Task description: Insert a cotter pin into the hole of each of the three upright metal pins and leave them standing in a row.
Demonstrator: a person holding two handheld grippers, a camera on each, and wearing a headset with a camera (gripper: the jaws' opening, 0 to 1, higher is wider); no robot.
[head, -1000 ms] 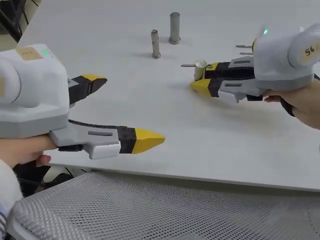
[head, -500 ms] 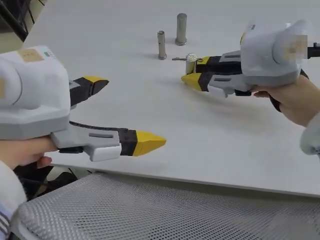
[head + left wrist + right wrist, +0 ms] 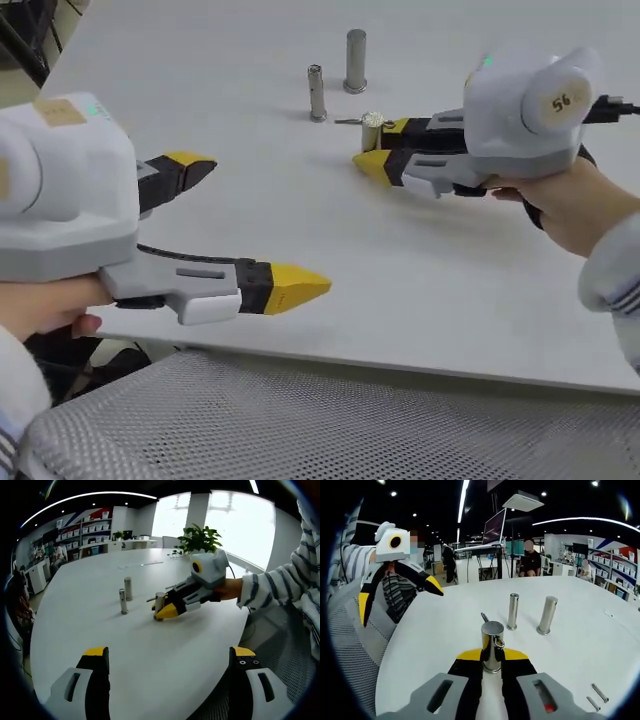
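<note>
**First pin pinned and in the right gripper; two to go**

The white tabletop (image 3: 300, 240) carries all the work. The held pin serves as the landmark.

The left gripper (image 3: 260, 225) hangs well to the near side of the held pin, over the tabletop's near edge. Its fingers (image 3: 290, 285) are spread wide and hold nothing.

The right gripper (image 3: 378, 143) has its fingers closed flat on the held pin (image 3: 492, 640). The pin is upright, its foot at or just above the tabletop; which of the two cannot be told.

The thick pin (image 3: 355, 61) stands beyond the held pin. The thin pin (image 3: 317, 93) stands near the held pin, just left of it in the head view. Neither shows a cotter.

A cotter pin (image 3: 484, 617) runs through the held pin's hole, with its loop on one side and its legs out the other.

Two spare cotters (image 3: 596, 692) lie flat to the right of the held pin.

The step in hand looks like placing this finished pin in line with the other two. The next move calls for setting it down square and opening the fingers gently so it does not tip. After that, a spare cotter needs a fine pinch and careful aim at the thin pin's hole.
</note>
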